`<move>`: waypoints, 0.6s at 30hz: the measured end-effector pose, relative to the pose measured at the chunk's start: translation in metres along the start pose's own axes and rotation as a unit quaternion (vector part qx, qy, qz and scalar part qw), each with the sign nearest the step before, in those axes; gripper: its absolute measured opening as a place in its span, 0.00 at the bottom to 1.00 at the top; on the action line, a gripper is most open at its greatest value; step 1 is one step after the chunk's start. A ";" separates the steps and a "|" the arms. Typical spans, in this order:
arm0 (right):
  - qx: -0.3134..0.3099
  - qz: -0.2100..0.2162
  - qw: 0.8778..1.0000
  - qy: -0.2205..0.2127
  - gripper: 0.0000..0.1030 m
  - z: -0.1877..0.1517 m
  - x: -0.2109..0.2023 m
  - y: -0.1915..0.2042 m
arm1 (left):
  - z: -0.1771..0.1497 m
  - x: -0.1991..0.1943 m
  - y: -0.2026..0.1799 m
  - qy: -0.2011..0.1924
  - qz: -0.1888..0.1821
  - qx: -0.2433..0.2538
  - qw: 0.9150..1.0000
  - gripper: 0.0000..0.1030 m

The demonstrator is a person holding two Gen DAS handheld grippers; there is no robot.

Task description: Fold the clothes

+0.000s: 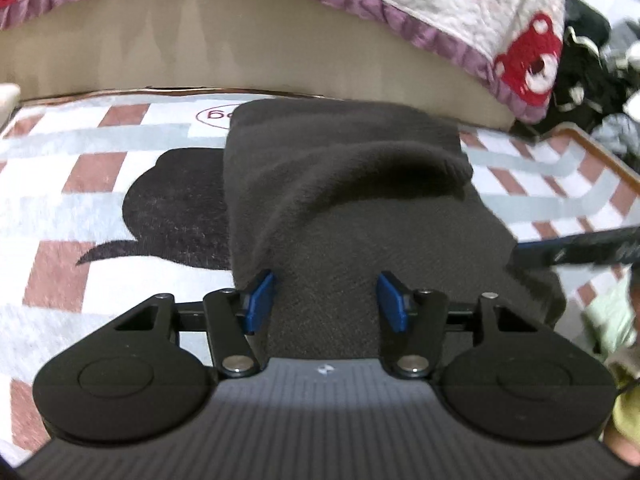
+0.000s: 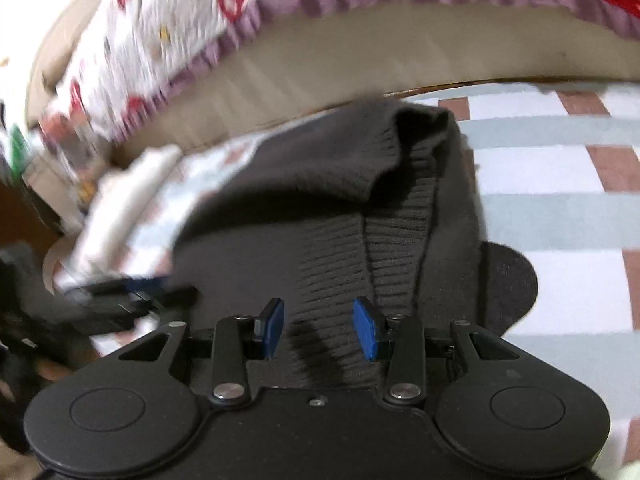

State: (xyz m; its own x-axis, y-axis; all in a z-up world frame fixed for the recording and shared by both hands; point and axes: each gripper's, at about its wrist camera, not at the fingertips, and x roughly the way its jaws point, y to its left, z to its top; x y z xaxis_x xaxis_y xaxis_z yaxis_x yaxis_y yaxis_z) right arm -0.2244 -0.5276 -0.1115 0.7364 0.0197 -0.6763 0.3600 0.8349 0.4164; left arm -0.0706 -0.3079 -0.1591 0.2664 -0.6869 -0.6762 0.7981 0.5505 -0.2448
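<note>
A dark grey knitted garment [image 1: 352, 200] lies partly folded on a checked mat [image 1: 80, 184], with a raised fold across its middle. My left gripper [image 1: 326, 300] hovers over its near edge, blue pads [image 1: 262, 298] apart, nothing clamped between them. In the right wrist view the same garment [image 2: 320, 184] shows its ribbed hem [image 2: 384, 240]. My right gripper [image 2: 319, 330] stands open above that ribbed part, blue pads [image 2: 366, 330] spread. The other gripper [image 2: 128, 296] appears blurred at the left; the right one [image 1: 580, 246] enters the left wrist view from the right.
The mat has red, grey and white squares and a black cartoon shape [image 1: 176, 208]. Behind it runs a beige bed base [image 1: 240, 52] under a white quilt with purple frill [image 1: 440, 12]. Dark clothes [image 1: 592, 72] are piled at the far right.
</note>
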 end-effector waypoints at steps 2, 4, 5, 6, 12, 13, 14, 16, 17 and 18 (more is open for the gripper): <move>-0.037 -0.037 0.999 -0.001 0.44 0.004 0.009 0.012 | 0.000 -0.001 0.002 -0.004 -0.003 -0.005 1.000 0.51; -0.041 -0.049 0.998 -0.004 0.47 0.008 0.016 0.016 | 0.000 -0.002 0.002 -0.006 -0.004 -0.002 1.000 0.51; -0.044 -0.064 0.997 -0.006 0.51 0.009 0.019 0.017 | -0.001 -0.002 0.001 -0.007 -0.004 -0.001 1.000 0.50; -0.048 -0.079 0.996 -0.007 0.51 0.010 0.022 0.017 | -0.001 -0.002 0.001 -0.008 -0.005 0.001 1.000 0.50; -0.018 -0.002 0.999 -0.038 0.09 0.004 -0.004 0.016 | -0.002 -0.005 -0.001 -0.015 -0.015 0.000 1.000 0.47; -0.011 0.016 0.999 -0.044 0.09 0.003 -0.010 0.016 | -0.001 -0.007 -0.001 -0.018 -0.022 -0.002 1.000 0.47; -0.004 0.032 0.998 -0.051 0.08 0.002 -0.016 0.016 | 0.000 -0.010 -0.001 -0.021 -0.030 -0.005 0.999 0.48; -0.004 0.025 0.996 -0.080 0.08 0.002 -0.043 0.025 | 0.002 -0.015 -0.002 -0.027 -0.051 -0.005 0.998 0.49; 0.000 0.016 0.996 -0.085 0.08 -0.001 -0.052 0.028 | 0.002 -0.017 -0.004 -0.028 -0.063 -0.003 0.998 0.52; 0.003 -0.018 0.997 -0.072 0.07 -0.004 -0.058 0.031 | 0.003 -0.019 -0.005 -0.029 -0.075 -0.001 0.997 0.52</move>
State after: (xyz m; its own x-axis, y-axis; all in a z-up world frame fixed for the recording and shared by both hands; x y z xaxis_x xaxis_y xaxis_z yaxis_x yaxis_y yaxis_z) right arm -0.2583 -0.5009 -0.0619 0.7970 -0.0894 -0.5973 0.3907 0.8305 0.3971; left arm -0.0782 -0.2993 -0.1428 0.1761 -0.7878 -0.5902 0.8299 0.4412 -0.3414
